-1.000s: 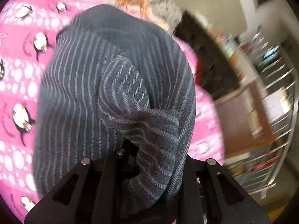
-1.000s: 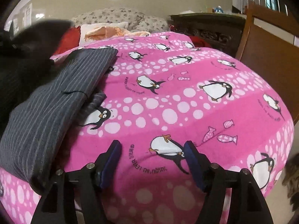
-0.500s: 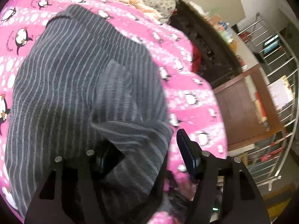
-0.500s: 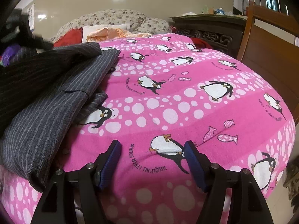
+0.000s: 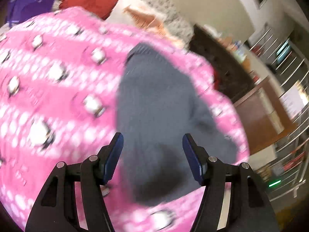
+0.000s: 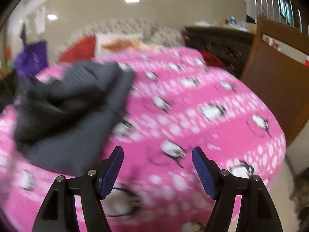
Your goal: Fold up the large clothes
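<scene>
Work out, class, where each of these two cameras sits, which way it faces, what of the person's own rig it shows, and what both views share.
Left wrist: sits on the left hand-held gripper, looking down along its open fingers at the grey garment on the pink penguin blanket.
Right wrist: sits on the right hand-held gripper, facing across the pink penguin blanket; open fingers show, the grey garment lies left.
Shared: garment, blanket, red cushion, brown wooden board.

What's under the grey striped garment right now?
The grey striped garment lies on the pink penguin blanket, which shows all round it. Whatever sits directly beneath its folds is covered.
</scene>
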Demonstrator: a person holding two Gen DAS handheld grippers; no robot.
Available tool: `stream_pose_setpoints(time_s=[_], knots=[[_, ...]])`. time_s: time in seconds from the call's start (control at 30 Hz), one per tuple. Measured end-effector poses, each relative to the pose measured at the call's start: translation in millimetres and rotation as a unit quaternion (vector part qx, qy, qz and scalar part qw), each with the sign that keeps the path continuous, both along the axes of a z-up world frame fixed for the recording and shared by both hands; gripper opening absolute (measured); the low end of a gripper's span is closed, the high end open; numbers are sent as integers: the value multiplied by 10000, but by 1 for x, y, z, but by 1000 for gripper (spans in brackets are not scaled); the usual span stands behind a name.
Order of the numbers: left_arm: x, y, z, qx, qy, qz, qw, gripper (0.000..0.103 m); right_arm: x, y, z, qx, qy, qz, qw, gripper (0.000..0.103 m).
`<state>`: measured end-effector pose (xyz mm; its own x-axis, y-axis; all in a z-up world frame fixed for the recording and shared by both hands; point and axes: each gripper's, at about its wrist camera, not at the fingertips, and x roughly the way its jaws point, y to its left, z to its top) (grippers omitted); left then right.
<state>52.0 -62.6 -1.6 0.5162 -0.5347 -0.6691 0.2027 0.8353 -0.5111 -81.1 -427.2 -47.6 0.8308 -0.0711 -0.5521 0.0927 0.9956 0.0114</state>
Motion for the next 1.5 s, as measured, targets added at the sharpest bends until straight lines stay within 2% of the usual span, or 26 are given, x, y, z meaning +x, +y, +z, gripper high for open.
stream_pose_setpoints(time_s=[0.07, 0.13, 0.23, 0.27, 0.33, 0.37, 0.4, 0.53, 0.6, 0.63, 0.67, 0.73, 0.83, 0.93, 1.0, 1.03, 1.1, 1.2, 1.27, 1.37, 1.43, 1.5], knots=[[-8, -5, -16, 71, 76, -130, 9999, 62, -9, 14, 25, 573, -358, 577, 9960, 71], [-16, -20, -27, 12, 133, -375, 9992, 63, -11, 31, 45, 1158, -541, 1149, 9851, 71], [-22, -47, -29, 557, -186, -538, 9968, 64, -8, 68, 65, 1045, -801, 1565, 9788, 71], [-21, -50, -30, 611, -203, -579, 9962, 64, -7, 77, 67, 1004, -851, 1680, 9770, 71], [-18, -53, -31, 587, -197, -584, 9964, 64, 3, 97, 69, 910, -853, 1861, 9746, 62], [-19, -53, -31, 587, -209, -610, 9962, 64, 9, 105, 68, 888, -815, 1947, 9734, 48], [-20, -53, -31, 596, -227, -640, 9959, 64, 17, 113, 66, 858, -734, 2006, 9731, 40], [-28, -46, -33, 504, -263, -668, 9962, 64, 59, 126, 38, 510, 210, 1761, 9828, 40], [-28, -45, -33, 463, -279, -691, 9961, 64, 64, 125, 24, 125, 372, 1611, 9862, 39], [-30, -44, -31, 462, -286, -706, 9960, 64, 63, 124, 19, 31, 346, 1627, 9861, 34], [-30, -43, -28, 438, -303, -714, 9960, 64, 62, 120, 15, 60, 362, 1657, 9855, 20], [-33, -36, -18, 201, -419, -659, 9967, 64, 64, 104, 8, 254, 479, 1706, 9838, 15], [-37, -27, 3, -2, -795, -398, 9960, 64, 65, 79, -2, 448, 660, 1577, 9843, 14], [-36, -35, 9, -10, -947, -483, 9943, 64, 69, 59, -20, 939, 883, 1710, 9768, 14], [-30, -54, -9, 214, -640, -813, 9944, 59, 68, 54, -24, 1189, 818, 1763, 9737, 16], [-29, -65, -24, 513, -417, -917, 9936, 58, 67, 53, -24, 1225, 791, 1755, 9736, 17], [-31, -69, -43, 817, -223, -858, 9927, 58, 66, 52, -22, 1351, 830, 1752, 9717, 24], [-31, -59, -57, 515, 96, -849, 9950, 58, 59, 55, 2, 1374, 751, 1702, 9729, 26], [-32, -60, -58, 519, 95, -865, 9949, 58, 44, 64, 38, 1077, 195, 1404, 9840, 27], [-34, -62, -57, 548, 55, -869, 9947, 58, 35, 81, 76, 1114, -519, 1384, 9827, 27], [-36, -61, -54, 509, 56, -872, 9949, 58, 45, 103, 83, 905, -522, 1329, 9856, 27], [-39, -56, -48, 487, -34, -841, 9953, 58, 59, 117, 76, 628, -343, 1184, 9904, 26]])
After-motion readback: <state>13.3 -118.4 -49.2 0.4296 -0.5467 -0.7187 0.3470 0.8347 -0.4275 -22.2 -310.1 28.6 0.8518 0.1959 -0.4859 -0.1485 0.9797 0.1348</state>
